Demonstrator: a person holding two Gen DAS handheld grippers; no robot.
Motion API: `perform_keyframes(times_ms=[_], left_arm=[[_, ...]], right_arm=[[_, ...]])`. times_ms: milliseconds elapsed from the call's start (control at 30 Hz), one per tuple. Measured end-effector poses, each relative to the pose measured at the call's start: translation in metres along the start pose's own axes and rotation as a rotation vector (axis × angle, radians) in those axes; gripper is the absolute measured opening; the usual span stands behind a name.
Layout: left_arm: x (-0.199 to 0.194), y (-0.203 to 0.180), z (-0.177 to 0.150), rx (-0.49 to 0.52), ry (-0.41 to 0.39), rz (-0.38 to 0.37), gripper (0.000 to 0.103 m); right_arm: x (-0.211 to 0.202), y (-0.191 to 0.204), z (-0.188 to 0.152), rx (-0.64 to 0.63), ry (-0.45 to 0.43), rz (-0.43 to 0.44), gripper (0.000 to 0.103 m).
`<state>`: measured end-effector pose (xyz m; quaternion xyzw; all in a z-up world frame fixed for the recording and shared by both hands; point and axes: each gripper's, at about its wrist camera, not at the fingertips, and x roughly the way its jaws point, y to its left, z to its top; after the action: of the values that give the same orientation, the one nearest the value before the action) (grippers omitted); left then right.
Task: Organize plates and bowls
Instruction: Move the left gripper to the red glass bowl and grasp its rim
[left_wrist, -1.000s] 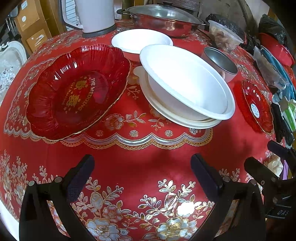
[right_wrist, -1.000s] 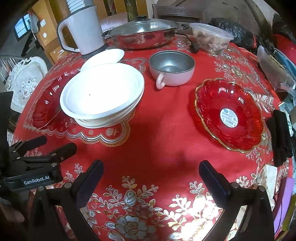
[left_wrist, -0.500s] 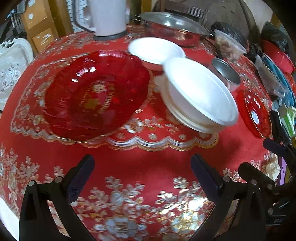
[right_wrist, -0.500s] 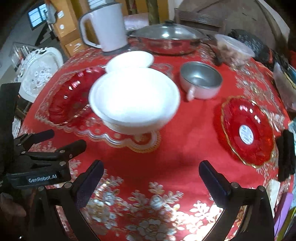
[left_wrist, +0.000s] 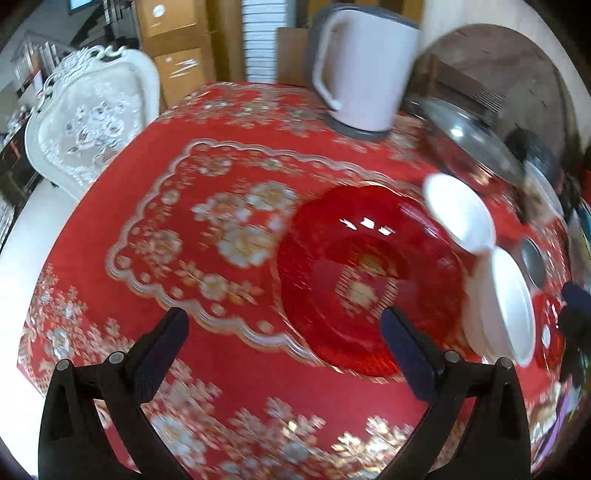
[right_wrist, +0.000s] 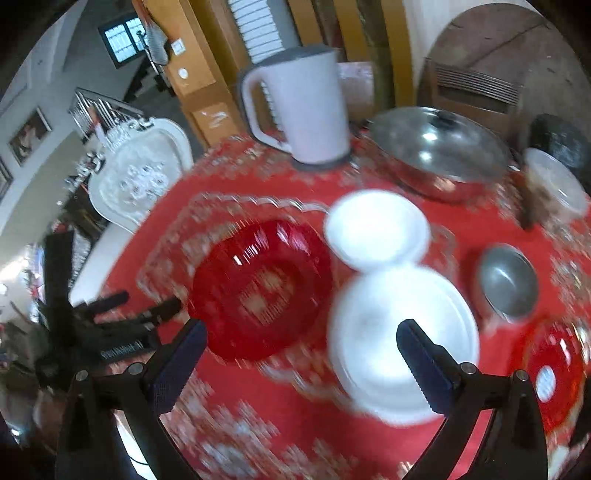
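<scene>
both my tongs are spread wide and hold nothing: the left tongs (left_wrist: 284, 343) hang over the near edge of the surface (left_wrist: 177, 229), the right tongs (right_wrist: 301, 354) likewise, a little to their right.

as i judge it, the sorting has hardly begun. ahead of my left tongs, just past the right fingertip, lies the large red plate (left_wrist: 369, 280) on its own. in the right view it sits ahead of my left fingertip. between and beyond my right tongs is the white bowl (right_wrist: 402, 347), resting on what seems a white plate under it, though blur hides the edge. farther ahead stands a small white bowl (right_wrist: 376, 229), touching or just beside the big one. off to the right of my right tongs are a grey metal cup (right_wrist: 508, 282) and a second red plate (right_wrist: 554, 373), well apart from the first. so the two red plates are not yet stacked, and the two white bowls are not yet nested.

the surface wears a red cloth with gold and white flowers. at its far side stand a white kettle (right_wrist: 303, 110) and a lidded steel pan (right_wrist: 436, 151). beyond are an ornate white chair (left_wrist: 92, 122), cardboard boxes (left_wrist: 170, 44) and wood panelling. both views are smeared by motion.
</scene>
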<state>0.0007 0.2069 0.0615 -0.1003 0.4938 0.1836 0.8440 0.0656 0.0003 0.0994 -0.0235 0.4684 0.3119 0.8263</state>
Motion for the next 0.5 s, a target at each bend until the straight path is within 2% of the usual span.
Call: perform_keyframes(times_ms=[167, 200, 433, 500], left_arm=[[0.026, 0.015, 0.014, -0.040, 0.051, -0.004, 0.103], [0.032, 0.015, 0.015, -0.036, 0.064, 0.002, 0.103], [0.060, 0.002, 0.021, 0.023, 0.100, -0.026, 0.103], [0.065, -0.001, 0.023, 0.027, 0.110, -0.036, 0.103]], right_arm=[[0.050, -0.004, 0.045, 0.053, 0.130, 0.118, 0.092], [0.063, -0.006, 0.052, 0.065, 0.165, 0.119, 0.089], [0.108, -0.017, 0.055, 0.061, 0.287, 0.105, 0.084], [0.118, -0.022, 0.055, 0.080, 0.325, 0.120, 0.073]])
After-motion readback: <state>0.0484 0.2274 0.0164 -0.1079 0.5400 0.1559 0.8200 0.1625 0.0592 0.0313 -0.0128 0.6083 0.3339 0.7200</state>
